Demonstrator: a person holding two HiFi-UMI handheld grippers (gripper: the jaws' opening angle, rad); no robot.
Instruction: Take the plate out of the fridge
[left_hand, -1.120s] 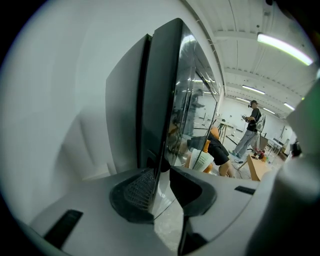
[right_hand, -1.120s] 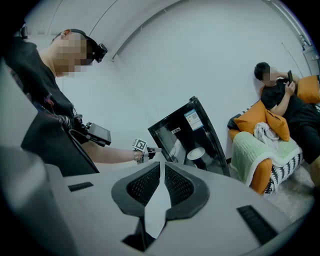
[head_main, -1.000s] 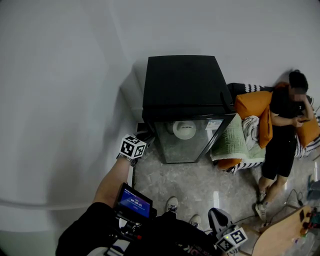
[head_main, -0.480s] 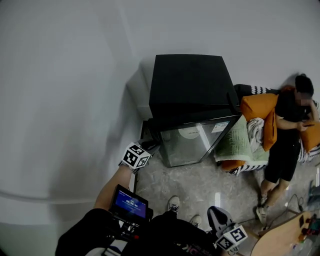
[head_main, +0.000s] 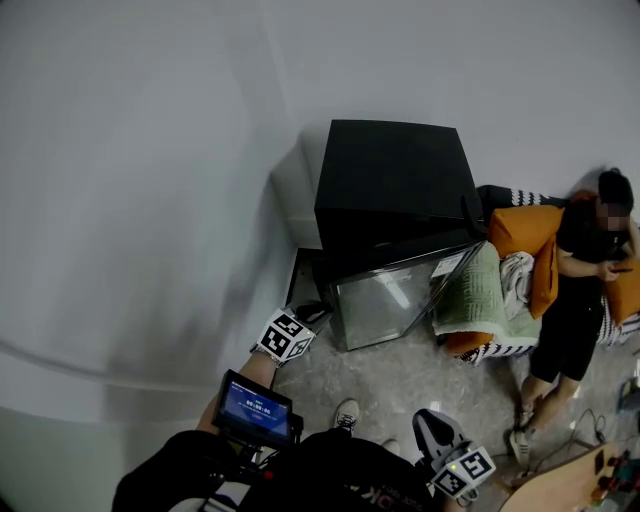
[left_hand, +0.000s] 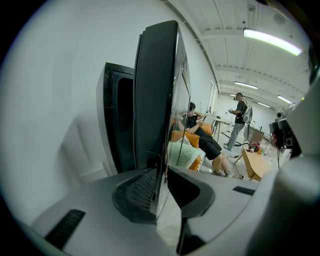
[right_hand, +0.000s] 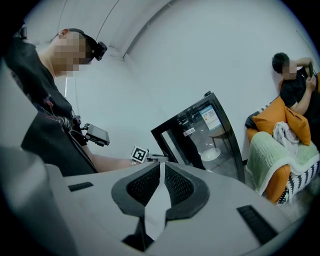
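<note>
1. Fridge (head_main: 392, 185): black, backed against the wall, with bare floor (head_main: 400, 375) in front.
2. Glass door (head_main: 385, 300): partly open, free edge at the left.
3. Left gripper (left_hand: 162, 175): its jaws have just been closing and clamp the door's free edge.
4. Right gripper (right_hand: 161, 170): jaws together, empty, well apart from the fridge.
5. Plate (right_hand: 211, 154): white, on a shelf inside the fridge, seen through the glass.

Open lab hall, ceiling strip lights (left_hand: 272, 41), wooden table (left_hand: 255, 165), glass-door fridge (head_main: 390, 180)

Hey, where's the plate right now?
In the right gripper view the white plate sits low inside the black fridge, behind its glass door, to the left of the orange cushion.
</note>
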